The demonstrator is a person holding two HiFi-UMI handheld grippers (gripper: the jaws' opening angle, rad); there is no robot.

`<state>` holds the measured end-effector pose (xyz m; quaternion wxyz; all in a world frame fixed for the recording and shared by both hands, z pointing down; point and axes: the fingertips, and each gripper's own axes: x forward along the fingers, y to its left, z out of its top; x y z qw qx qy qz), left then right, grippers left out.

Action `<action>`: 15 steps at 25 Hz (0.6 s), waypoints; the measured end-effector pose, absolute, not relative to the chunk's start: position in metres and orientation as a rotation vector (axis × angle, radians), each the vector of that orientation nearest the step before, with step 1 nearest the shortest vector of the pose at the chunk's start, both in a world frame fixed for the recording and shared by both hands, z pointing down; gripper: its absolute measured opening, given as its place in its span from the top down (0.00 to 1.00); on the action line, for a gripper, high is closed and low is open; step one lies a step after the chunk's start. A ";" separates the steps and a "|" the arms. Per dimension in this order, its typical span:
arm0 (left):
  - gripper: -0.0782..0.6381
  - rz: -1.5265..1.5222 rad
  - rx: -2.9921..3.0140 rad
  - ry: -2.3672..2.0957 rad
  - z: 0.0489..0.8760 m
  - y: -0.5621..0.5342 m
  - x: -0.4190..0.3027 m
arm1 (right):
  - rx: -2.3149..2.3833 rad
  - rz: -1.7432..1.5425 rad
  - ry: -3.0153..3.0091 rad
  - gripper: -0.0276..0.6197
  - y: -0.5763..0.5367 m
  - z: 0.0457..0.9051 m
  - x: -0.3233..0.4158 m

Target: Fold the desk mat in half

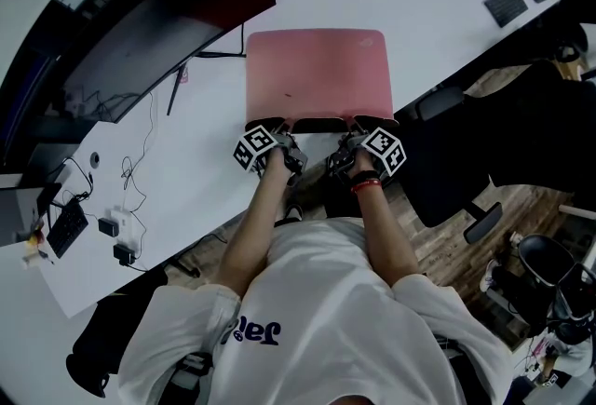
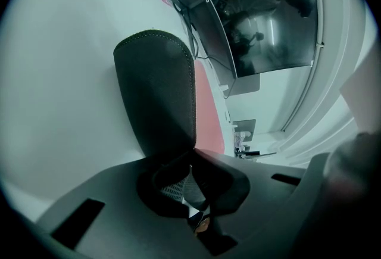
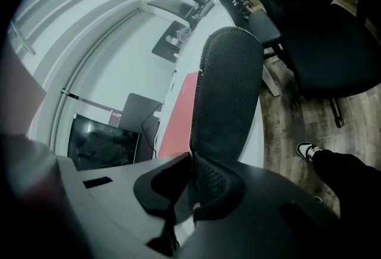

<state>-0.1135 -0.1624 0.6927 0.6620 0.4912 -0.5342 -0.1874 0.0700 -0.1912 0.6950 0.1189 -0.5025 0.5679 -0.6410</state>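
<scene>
Both grippers are pinched almost closed on the near edge of the pink rectangular soft-surfaced desk mat [image 1: 317, 73]; the left gripper [image 2: 193, 153] has its jaws narrowed onto the near left corner, and the right gripper [image 3: 191, 156] onto the near right corner, each with only the sheet between its pads; the mat lies flat on the white desk [image 1: 419, 12], its near edge by the desk's front edge just before the person, with the dark monitor [image 1: 168, 21] to its left toward the back edge; where the corners are raised, the mat's dark, finely textured underside curls up toward each gripper's camera, and a stitched border shows along its rim; it looks to me thin, light and limp, soft enough to bend over without springing back, yet floppy, so the middle of the near edge will likely sag between the two grips; the grainy underside may also drag on the desk; the two near corners seem the right places to hold, since carrying them evenly to the far corners should lay one half squarely on the other.
</scene>
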 end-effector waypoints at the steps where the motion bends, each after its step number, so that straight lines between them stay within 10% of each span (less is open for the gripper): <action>1: 0.85 -0.425 1.110 -1.209 0.692 -0.164 -0.114 | -1.470 -1.875 1.660 0.91 -0.193 0.695 0.070; 15: 0.85 -0.450 1.107 -1.223 0.690 -0.185 -0.117 | -1.445 -1.888 1.666 0.91 -0.217 0.693 0.066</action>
